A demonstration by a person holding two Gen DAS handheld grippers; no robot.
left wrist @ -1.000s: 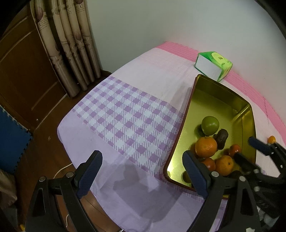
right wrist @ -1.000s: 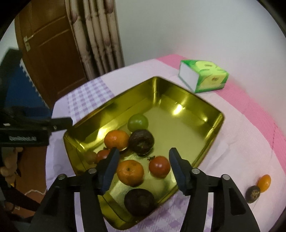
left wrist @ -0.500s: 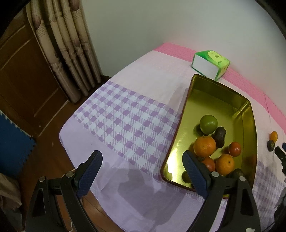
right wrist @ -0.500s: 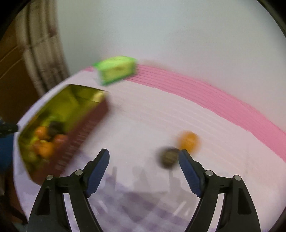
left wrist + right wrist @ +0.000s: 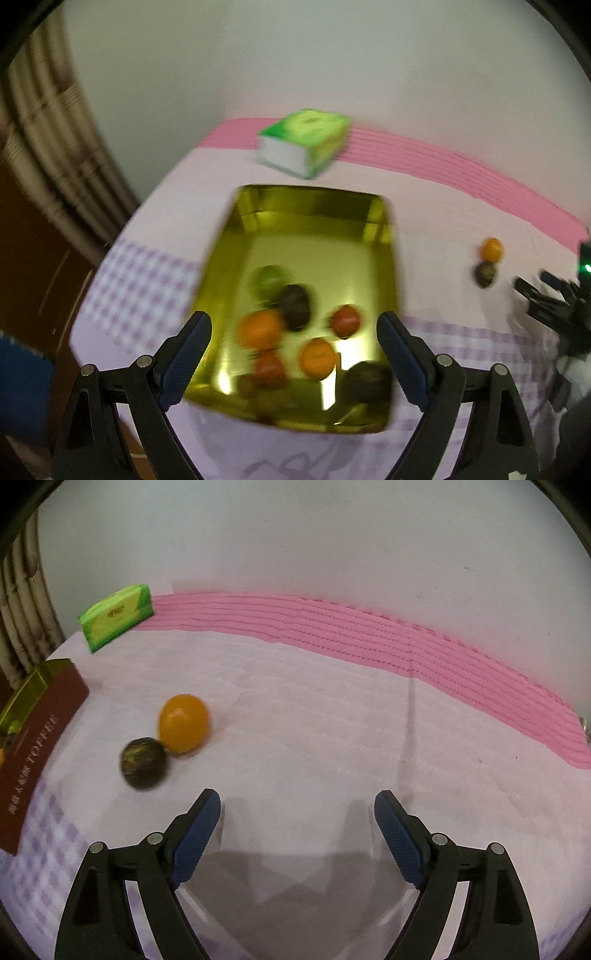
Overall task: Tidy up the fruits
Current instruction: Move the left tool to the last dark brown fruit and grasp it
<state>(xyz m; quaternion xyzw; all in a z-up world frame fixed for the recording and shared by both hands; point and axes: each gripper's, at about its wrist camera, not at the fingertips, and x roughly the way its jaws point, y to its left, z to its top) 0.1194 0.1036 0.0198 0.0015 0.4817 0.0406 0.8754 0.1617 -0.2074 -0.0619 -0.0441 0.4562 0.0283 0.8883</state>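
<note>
Right wrist view, tongs [image 5: 297,814] widened, empty, tin [image 5: 35,746] now leftward

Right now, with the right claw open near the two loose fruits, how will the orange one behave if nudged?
The orange fruit looks round and smooth, so it would probably roll on the flat cloth. It touches the dark fruit, so a nudge may shift both. Its glossy skin might slip between the right claw pads.
</note>
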